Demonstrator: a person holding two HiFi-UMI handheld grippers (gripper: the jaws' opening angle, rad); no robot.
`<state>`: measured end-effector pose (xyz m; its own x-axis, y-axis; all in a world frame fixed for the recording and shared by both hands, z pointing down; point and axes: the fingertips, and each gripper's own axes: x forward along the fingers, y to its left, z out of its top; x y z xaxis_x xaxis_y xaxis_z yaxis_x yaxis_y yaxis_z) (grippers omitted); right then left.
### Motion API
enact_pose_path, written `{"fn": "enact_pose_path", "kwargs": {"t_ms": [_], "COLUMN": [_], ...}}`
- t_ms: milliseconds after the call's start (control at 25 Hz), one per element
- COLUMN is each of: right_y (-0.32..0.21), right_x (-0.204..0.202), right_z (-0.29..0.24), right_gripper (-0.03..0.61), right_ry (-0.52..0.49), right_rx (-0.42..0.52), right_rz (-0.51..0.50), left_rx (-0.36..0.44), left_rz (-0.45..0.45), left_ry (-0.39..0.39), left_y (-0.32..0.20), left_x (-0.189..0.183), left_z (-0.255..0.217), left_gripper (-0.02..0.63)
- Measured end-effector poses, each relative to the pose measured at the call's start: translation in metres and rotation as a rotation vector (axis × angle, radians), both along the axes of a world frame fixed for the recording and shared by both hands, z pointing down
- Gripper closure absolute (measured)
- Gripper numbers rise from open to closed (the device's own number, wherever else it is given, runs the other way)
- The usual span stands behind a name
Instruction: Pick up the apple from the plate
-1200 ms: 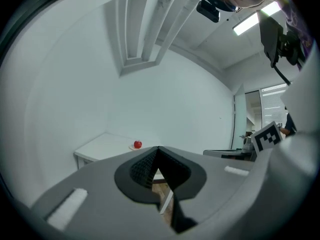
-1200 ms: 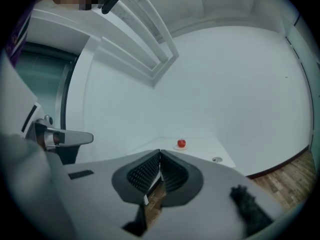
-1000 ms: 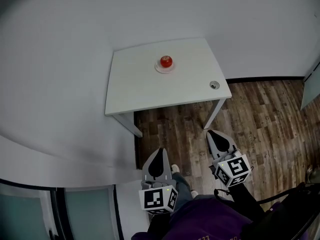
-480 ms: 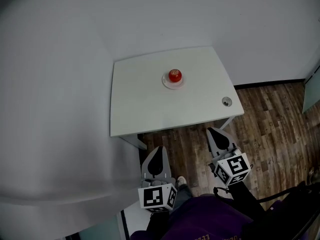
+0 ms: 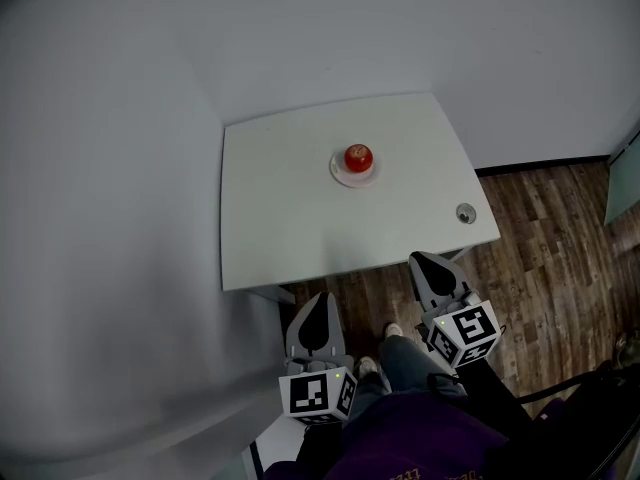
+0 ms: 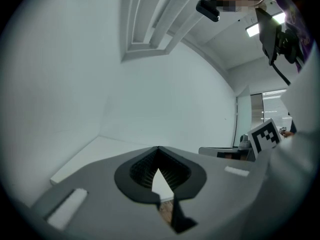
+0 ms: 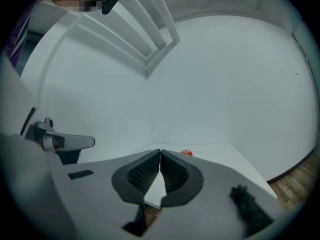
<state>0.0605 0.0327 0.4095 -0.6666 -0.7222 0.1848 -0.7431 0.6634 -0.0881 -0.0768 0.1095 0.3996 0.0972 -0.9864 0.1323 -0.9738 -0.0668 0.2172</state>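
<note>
This looks like the approach step: nothing is held yet and the grab has not begun. The apple sits on a small white plate slightly right of the middle of the white table, in the upper centre of the head view. It is well apart from both grippers.

The left gripper has its jaws closed tip to tip with nothing between them. The right gripper is closed and empty in the same way. In the right gripper view the apple shows as a small red dot far off on the tabletop, just right of the jaw tips. The left gripper view shows only bare tabletop and wall ahead.

The next move probably calls for bringing one gripper over the table to the plate. Its jaws would need to spread wide enough for the apple, then close round its sides without pushing the plate.

Both grippers hang low in the lower middle of the head view, side by side in front of the person's body. They point up the frame toward the table, close to level, with the marker cubes nearest the body. The right tip lies at the table's near edge, and the left sits below it over the wood floor.
</note>
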Motion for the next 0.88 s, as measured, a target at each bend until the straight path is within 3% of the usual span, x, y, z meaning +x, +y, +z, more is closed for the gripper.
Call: {"fn": "enact_pose_path", "kwargs": {"t_ms": [880], "right_y": [-0.200], "right_x": [-0.047], "right_z": [0.017], "right_gripper": [0.568], "right_ry": [0.026], "right_rx": [-0.047], "right_rz": [-0.174], "left_rx": [-0.036], "left_rz": [-0.103], "left_ry": [-0.003], "left_y": [-0.185], "left_x": [-0.015], "left_z": [0.006], "left_gripper": [0.609]}}
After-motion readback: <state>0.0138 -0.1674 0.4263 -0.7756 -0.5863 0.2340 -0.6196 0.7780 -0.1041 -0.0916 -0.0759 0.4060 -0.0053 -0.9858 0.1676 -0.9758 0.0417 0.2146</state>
